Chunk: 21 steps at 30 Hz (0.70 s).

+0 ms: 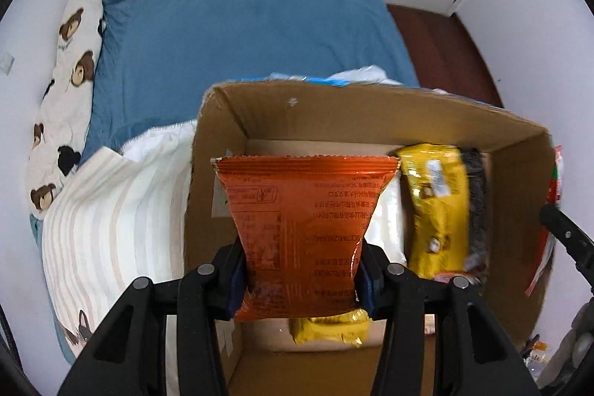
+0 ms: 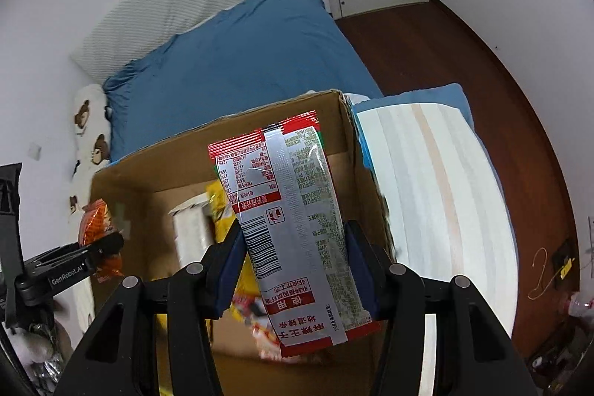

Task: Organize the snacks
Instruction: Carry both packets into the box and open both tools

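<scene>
Both grippers over the cardboard box (image 1: 371, 114): left gripper (image 1: 302, 279) clamps the orange packet (image 1: 300, 229), right gripper (image 2: 293, 266) pinches the silver-red packet (image 2: 297, 221); tilted, it could slip.

An orange snack packet (image 1: 300, 236) carried darker red print, beside a yellow packet (image 1: 434, 206) edged in black, inside a plain brown cardboard box (image 1: 371, 114). A second packet (image 2: 293, 225) was silver with red bands, white lettering and a black barcode. The bedsheet (image 1: 241, 25) was solid blue; a cream pillow (image 1: 67, 91) bore brown bears, and a folded blanket (image 2: 438, 195) showed white and beige stripes.
</scene>
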Each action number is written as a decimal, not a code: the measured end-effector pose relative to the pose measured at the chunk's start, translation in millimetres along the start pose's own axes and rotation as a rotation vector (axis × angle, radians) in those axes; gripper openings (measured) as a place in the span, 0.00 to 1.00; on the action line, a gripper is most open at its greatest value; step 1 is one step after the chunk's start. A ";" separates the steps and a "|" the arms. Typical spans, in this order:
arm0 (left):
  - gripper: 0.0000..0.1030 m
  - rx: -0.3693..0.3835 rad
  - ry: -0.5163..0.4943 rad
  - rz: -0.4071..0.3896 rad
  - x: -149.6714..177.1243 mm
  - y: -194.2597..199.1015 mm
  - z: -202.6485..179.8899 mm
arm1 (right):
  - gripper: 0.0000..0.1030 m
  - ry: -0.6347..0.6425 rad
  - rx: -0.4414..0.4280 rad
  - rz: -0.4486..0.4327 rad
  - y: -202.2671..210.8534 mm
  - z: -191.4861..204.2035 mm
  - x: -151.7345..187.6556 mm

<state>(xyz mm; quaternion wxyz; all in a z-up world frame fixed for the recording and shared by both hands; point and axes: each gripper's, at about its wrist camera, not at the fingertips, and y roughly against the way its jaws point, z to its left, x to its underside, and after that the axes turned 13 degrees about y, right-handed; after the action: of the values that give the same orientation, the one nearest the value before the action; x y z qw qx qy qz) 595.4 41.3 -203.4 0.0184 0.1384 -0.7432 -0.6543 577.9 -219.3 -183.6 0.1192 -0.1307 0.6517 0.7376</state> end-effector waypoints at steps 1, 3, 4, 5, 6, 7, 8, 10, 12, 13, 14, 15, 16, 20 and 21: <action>0.45 0.009 0.011 0.015 -4.1 -4.7 0.2 | 0.55 -0.006 0.000 0.013 -9.0 -2.0 -1.8; 0.52 0.028 0.036 0.042 -10.9 -13.9 1.7 | 0.68 -0.016 0.018 0.035 -22.3 -5.2 -1.9; 0.69 0.026 0.037 0.037 -12.4 -15.7 2.0 | 0.76 -0.016 0.006 0.031 -24.6 -5.0 -1.2; 0.92 0.025 0.036 0.033 -13.7 -16.4 1.2 | 0.82 -0.010 0.003 0.032 -28.9 -3.4 -1.6; 0.94 0.046 0.032 0.025 -13.9 -16.4 1.2 | 0.84 0.004 0.011 0.038 -31.2 0.8 -2.1; 0.94 0.049 0.034 0.024 -13.5 -16.8 0.9 | 0.88 0.018 0.018 0.040 -32.9 4.0 -2.1; 0.94 0.047 0.037 0.023 -13.6 -17.9 1.6 | 0.91 0.027 0.021 0.041 -33.8 6.6 -2.1; 0.95 0.050 0.030 0.021 -11.1 -17.2 0.3 | 0.93 0.041 0.034 0.050 -35.2 11.6 -1.8; 0.95 0.045 0.022 0.012 -7.6 -13.2 -1.1 | 0.93 0.046 0.037 0.054 -35.1 12.7 -0.6; 0.95 0.047 0.025 0.007 -8.2 -11.6 -0.8 | 0.94 0.046 0.038 0.053 -34.4 12.7 0.5; 0.95 0.042 0.023 -0.003 -9.7 -11.9 -2.7 | 0.94 0.049 0.041 0.055 -33.2 12.9 1.6; 0.95 0.039 0.018 -0.015 -7.0 -9.0 -3.0 | 0.94 0.054 0.047 0.058 -31.7 13.8 2.7; 0.95 0.036 0.014 -0.021 -6.3 -7.7 -3.6 | 0.96 0.057 0.053 0.059 -28.7 15.0 4.2; 0.95 0.029 0.007 -0.050 2.5 2.7 -5.5 | 0.96 0.071 0.057 0.052 -20.6 16.6 11.9; 0.95 0.030 0.008 -0.064 6.9 7.6 -5.6 | 0.96 0.075 0.060 0.048 -17.6 17.1 14.4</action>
<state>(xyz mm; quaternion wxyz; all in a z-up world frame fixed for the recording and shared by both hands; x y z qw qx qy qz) 588.5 35.1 -196.3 -0.0017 0.1648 -0.7480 -0.6429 569.8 -200.1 -202.9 0.0809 -0.1391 0.6804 0.7150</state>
